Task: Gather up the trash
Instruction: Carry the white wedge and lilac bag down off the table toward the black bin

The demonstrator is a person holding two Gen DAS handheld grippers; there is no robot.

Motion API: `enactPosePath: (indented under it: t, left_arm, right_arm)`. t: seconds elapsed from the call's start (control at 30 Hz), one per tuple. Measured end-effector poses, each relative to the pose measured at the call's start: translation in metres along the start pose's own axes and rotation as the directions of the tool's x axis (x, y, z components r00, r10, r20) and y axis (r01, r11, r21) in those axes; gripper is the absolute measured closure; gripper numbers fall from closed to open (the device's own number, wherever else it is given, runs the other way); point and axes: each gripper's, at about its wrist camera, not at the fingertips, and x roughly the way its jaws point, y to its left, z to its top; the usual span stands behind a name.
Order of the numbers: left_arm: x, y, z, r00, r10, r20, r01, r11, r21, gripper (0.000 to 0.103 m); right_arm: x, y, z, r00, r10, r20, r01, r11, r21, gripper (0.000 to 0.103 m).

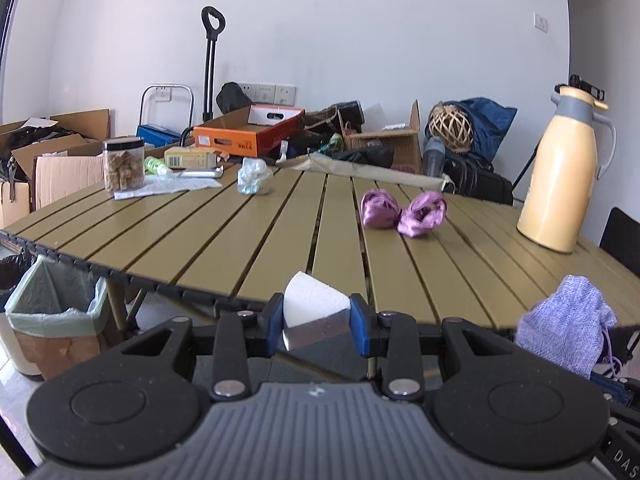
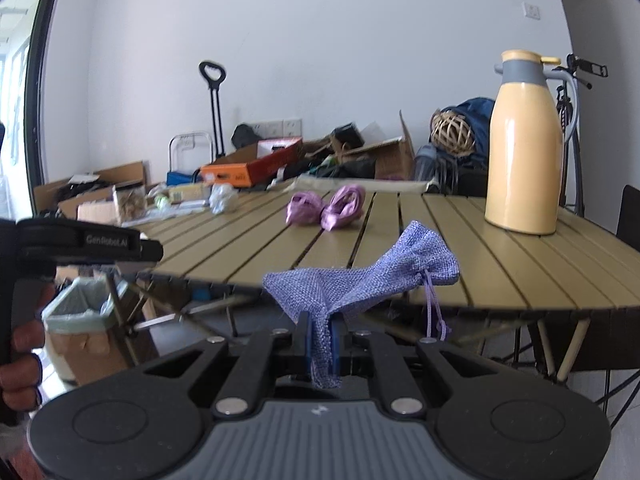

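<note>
My left gripper (image 1: 316, 318) jaws clamp one white foam wedge (image 1: 314, 308); my right gripper (image 2: 322, 340) jaws pinch one lilac woven drawstring pouch (image 2: 360, 280). Two crumpled purple wrappers (image 1: 402, 210) lie on the slatted olive tabletop (image 1: 224, 240), one lined bin (image 1: 54, 320) below.

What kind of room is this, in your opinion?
Probably a spare room or small office used for storage. A slatted folding table stands by a plain white wall, with opened cardboard boxes and bags piled on the floor behind it, and a lined trash bin beside the table.

We read "GenRobot.AI" on the left hand-held gripper (image 2: 108, 240); "DAS" stands on a black part (image 1: 624, 462) at the frame's corner.
</note>
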Motion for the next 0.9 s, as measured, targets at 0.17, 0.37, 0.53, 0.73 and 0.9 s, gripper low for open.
enactPosePath:
  t: [0.17, 0.37, 0.53, 0.73, 0.9]
  left_arm:
    - [-0.011, 0.001, -0.015, 1.000, 0.009, -0.020, -0.009, 1.000, 0.022, 0.068]
    - [-0.020, 0.001, -0.036, 0.998, 0.015, -0.065, -0.012, 0.999, 0.049, 0.068]
    - [-0.025, 0.001, -0.055, 0.994, 0.030, -0.102, -0.021, 0.997, 0.081, 0.068]
    - [-0.023, 0.003, -0.077, 0.985, 0.046, -0.164, -0.028, 0.994, 0.110, 0.068]
    - [-0.016, 0.009, -0.094, 0.972, 0.059, -0.226, -0.031, 0.992, 0.122, 0.068]
  right_arm:
    - [-0.008, 0.007, -0.017, 0.999, 0.011, -0.045, -0.012, 1.000, -0.016, 0.094]
    - [-0.015, 0.008, -0.035, 0.995, 0.018, -0.095, -0.019, 1.000, -0.012, 0.094]
    - [-0.016, 0.006, -0.047, 0.990, 0.020, -0.139, -0.020, 1.000, -0.001, 0.094]
    - [-0.012, 0.001, -0.057, 0.984, 0.008, -0.176, -0.007, 1.000, 0.009, 0.094]
    - [-0.006, -0.009, -0.069, 0.977, -0.014, -0.214, 0.019, 1.000, 0.019, 0.094]
